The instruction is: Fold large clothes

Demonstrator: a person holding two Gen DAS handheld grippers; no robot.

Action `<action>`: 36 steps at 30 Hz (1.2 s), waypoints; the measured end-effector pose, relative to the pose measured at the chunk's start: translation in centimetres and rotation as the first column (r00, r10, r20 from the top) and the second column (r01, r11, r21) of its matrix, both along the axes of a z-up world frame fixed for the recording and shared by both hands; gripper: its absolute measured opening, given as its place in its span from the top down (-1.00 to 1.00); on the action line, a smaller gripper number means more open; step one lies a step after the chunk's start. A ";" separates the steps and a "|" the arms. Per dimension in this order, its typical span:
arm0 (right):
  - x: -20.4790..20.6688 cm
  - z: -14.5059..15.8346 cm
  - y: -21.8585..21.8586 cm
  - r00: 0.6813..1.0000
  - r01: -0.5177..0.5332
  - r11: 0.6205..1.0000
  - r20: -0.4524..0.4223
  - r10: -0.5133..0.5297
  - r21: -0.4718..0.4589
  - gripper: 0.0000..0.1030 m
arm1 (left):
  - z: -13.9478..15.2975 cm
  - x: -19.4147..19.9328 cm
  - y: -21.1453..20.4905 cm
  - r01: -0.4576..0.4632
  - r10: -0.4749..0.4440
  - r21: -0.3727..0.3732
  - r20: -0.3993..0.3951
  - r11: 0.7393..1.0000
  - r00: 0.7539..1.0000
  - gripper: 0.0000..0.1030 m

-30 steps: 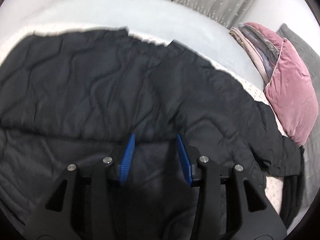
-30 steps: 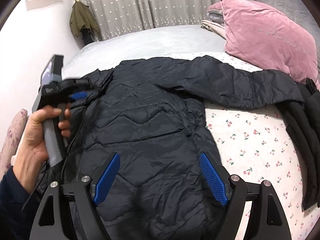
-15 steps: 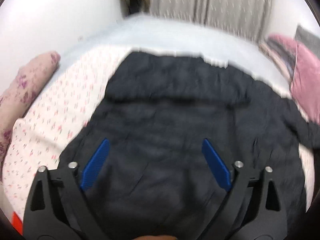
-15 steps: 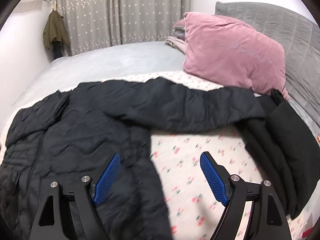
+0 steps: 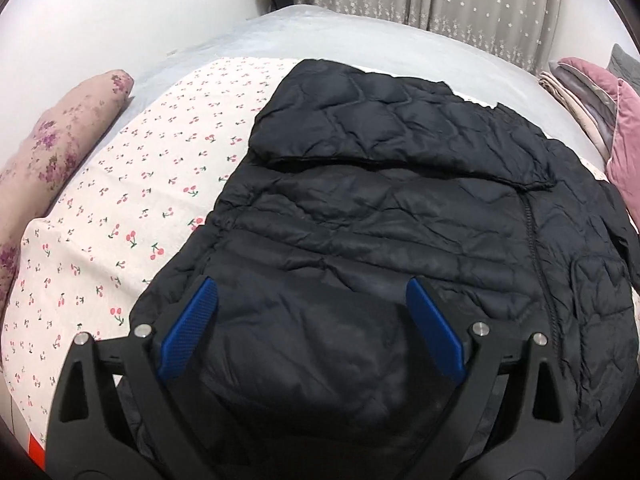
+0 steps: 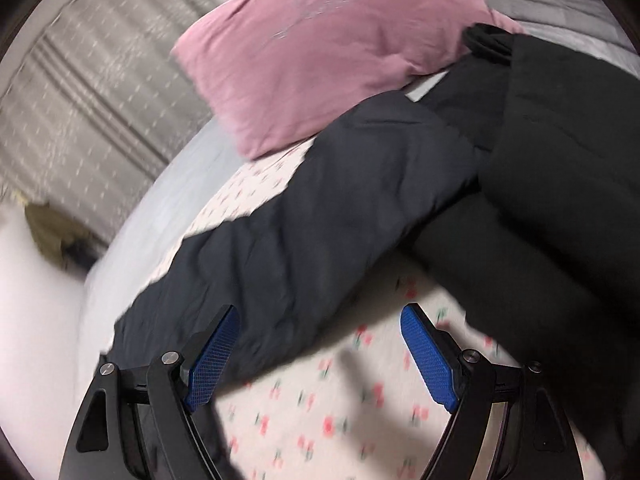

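Observation:
A black quilted puffer jacket [image 5: 400,208] lies flat on the cherry-print bedsheet [image 5: 120,200], front up with its zipper running down the right side. One sleeve [image 5: 360,120] lies folded across the top of the body. My left gripper [image 5: 312,328] is open and empty, hovering over the jacket's lower part. The jacket's other sleeve [image 6: 320,224] stretches out over the sheet toward the pink pillow. My right gripper [image 6: 320,352] is open and empty, just above that sleeve's lower edge and the sheet [image 6: 320,420]. The right view is blurred.
A pink pillow [image 6: 320,48] lies past the sleeve's end. Other black clothing [image 6: 560,200] is piled at the right, touching the sleeve. A floral bolster [image 5: 52,148] lies at the bed's left edge. Grey curtains [image 5: 460,4] hang behind the bed.
My left gripper opened wide and pulled back from the jacket, leaving one sleeve folded across it. My right gripper swung right, from over the jacket's body to the outstretched sleeve.

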State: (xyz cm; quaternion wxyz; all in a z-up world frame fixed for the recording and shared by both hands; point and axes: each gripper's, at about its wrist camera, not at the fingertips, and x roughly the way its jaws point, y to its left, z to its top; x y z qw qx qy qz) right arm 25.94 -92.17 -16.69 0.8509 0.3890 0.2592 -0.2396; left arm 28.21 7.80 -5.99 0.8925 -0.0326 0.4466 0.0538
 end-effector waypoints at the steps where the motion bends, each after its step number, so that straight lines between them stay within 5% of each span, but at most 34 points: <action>1: 0.1 -0.2 -0.6 1.000 0.015 1.000 0.017 -0.015 0.002 -0.63 | -0.2 0.2 0.2 -0.002 0.002 -0.013 -0.006 1.000 1.000 -0.85; 4: 0.1 -0.9 -2.2 0.996 0.066 0.998 0.057 -0.067 0.012 -0.45 | -0.4 0.8 0.7 -0.009 0.009 -0.053 -0.014 0.999 1.000 -0.85; 5: 0.1 -1.0 -2.5 0.995 0.076 0.997 0.069 -0.077 0.013 0.02 | -0.4 0.9 0.9 -0.013 0.012 -0.057 -0.014 0.998 1.000 -0.85; 6: 0.1 -0.9 -2.7 0.994 0.063 0.998 0.086 -0.065 0.028 0.74 | -0.4 1.0 1.1 -0.019 0.018 -0.069 -0.018 0.997 1.000 -0.85; 7: 0.0 -0.6 -2.8 0.993 0.050 0.998 0.106 -0.054 0.040 0.87 | -0.4 1.1 1.4 -0.021 0.020 -0.084 -0.021 0.996 1.000 -0.85; 12: -2.7 5.4 -1.0 0.967 0.083 0.993 0.245 -0.062 -0.078 0.88 | -0.1 0.9 2.9 -0.055 0.054 -0.124 -0.015 0.991 0.998 -0.85; 18: -0.4 5.7 2.9 0.992 0.035 0.983 0.127 -0.012 -0.180 0.90 | 0.3 1.0 4.8 -0.072 0.072 -0.160 -0.004 0.984 0.997 -0.85; 22: 2.0 11.2 8.2 0.983 -0.047 0.947 0.156 0.101 -0.317 0.90 | 1.1 1.0 6.3 -0.096 0.101 -0.172 0.019 0.980 0.995 -0.85; 26: 6.2 18.1 18.4 0.932 -0.194 0.872 0.192 0.306 -0.449 0.90 | 1.2 1.2 8.1 -0.140 0.147 -0.184 0.025 0.973 0.989 -0.85; 29: 8.9 20.0 26.2 0.879 -0.310 0.806 0.170 0.445 -0.505 0.90 | 1.3 1.3 9.5 -0.177 0.185 -0.195 0.028 0.965 0.982 -0.85; 33: 12.6 17.7 37.1 0.819 -0.446 0.682 0.043 0.572 -0.579 0.90 | 1.0 1.3 10.9 -0.196 0.205 -0.216 0.020 0.957 0.979 -0.85; 36: 15.9 13.0 43.3 0.778 -0.547 0.608 -0.082 0.623 -0.575 0.90 | 0.8 1.4 11.4 -0.205 0.214 -0.221 0.015 0.953 0.977 -0.85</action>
